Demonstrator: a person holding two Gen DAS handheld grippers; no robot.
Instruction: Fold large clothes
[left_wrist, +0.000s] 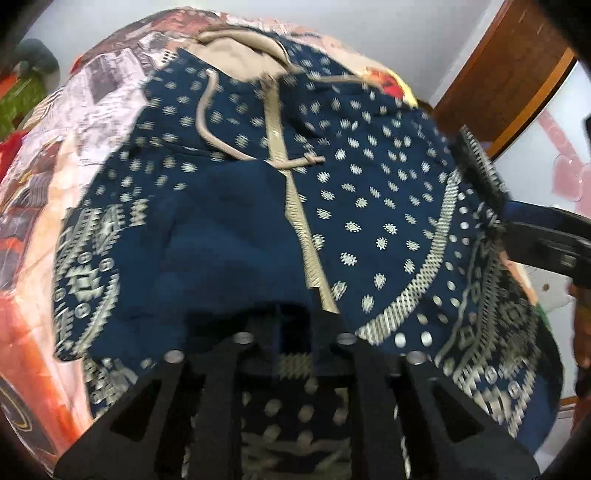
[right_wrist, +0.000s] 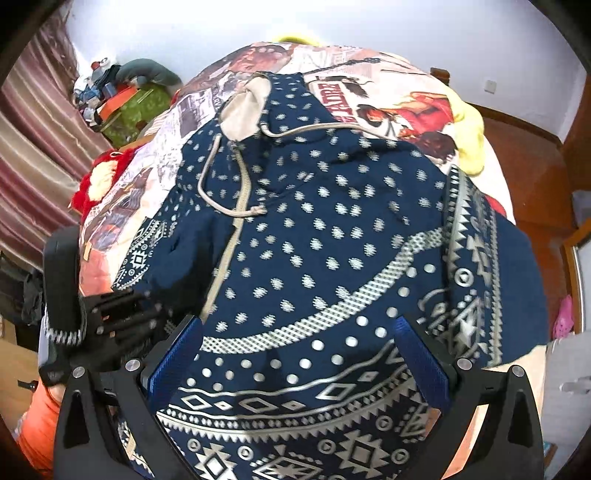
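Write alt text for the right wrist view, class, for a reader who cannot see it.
A navy hooded jacket with white dot and geometric patterns lies spread on a picture-printed bedspread, beige zip and drawcord showing. The right gripper, blue-padded, hangs open above its hem; the left gripper is at the left edge.

a bed (right_wrist: 388, 92) fills the middle of both views, spread with a cover printed in comic-style pictures of red, white and brown. a navy hooded garment (right_wrist: 314, 240) with pale dots and geometric bands lies flat on it, beige-lined hood toward the top of the frame. a yellow cloth (right_wrist: 469, 136) lies at the upper right edge, a red fuzzy thing (right_wrist: 99, 177) at the left edge.
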